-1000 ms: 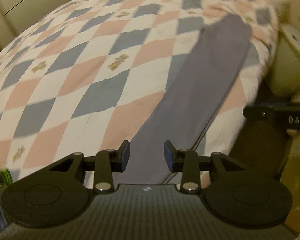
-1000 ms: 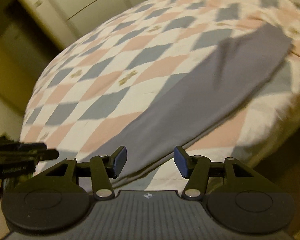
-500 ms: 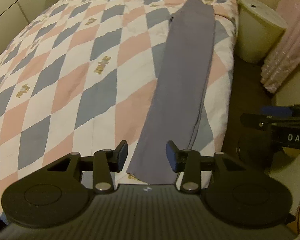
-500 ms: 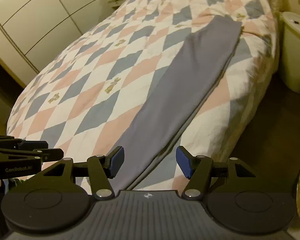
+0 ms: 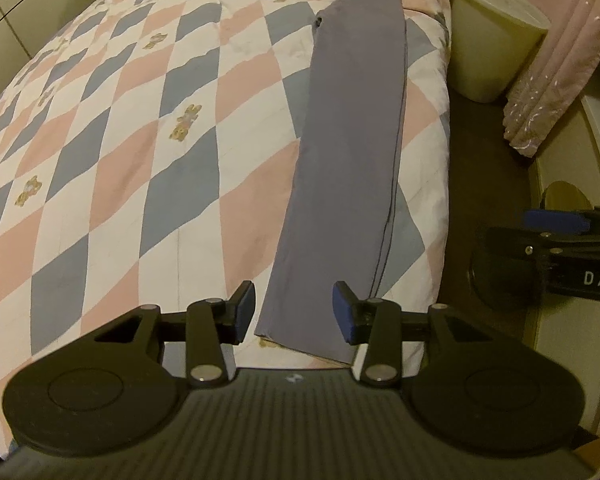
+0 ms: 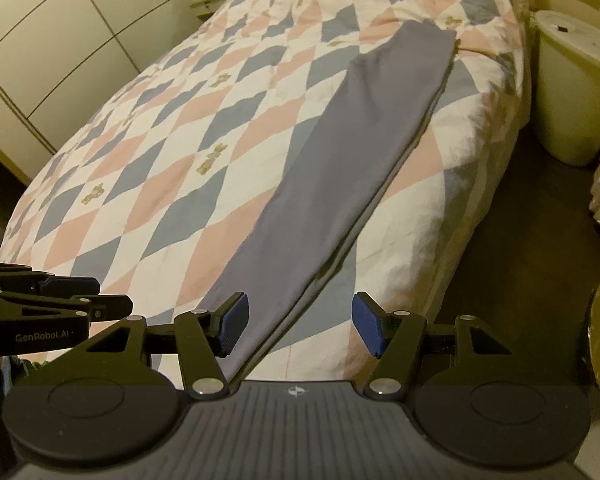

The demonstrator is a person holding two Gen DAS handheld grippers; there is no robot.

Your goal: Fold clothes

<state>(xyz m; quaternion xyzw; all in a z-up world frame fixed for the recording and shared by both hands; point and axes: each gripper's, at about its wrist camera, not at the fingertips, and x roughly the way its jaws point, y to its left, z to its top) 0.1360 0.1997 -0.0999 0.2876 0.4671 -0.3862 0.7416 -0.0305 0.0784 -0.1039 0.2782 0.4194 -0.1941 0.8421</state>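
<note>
Grey trousers, folded lengthwise into one long strip, lie flat along the right side of a bed with a pink, grey and white diamond quilt. My left gripper hovers open over their near hem end, and no cloth is between its blue pads. My right gripper is also open and hangs above the same near end by the bed's edge, with the trousers stretching away from it. Each gripper shows in the other's view: the right one out over the floor, the left one at the left.
A cream round bin stands on the dark floor beside the far corner of the bed. A pink curtain hangs to its right. White wardrobe doors line the far left side. A strip of dark floor runs along the bed's right edge.
Both views have rolled and steadied, so the trousers now run nearly straight away. Both grippers have shifted sideways toward the near hem. The left jaws stand slightly wider.
</note>
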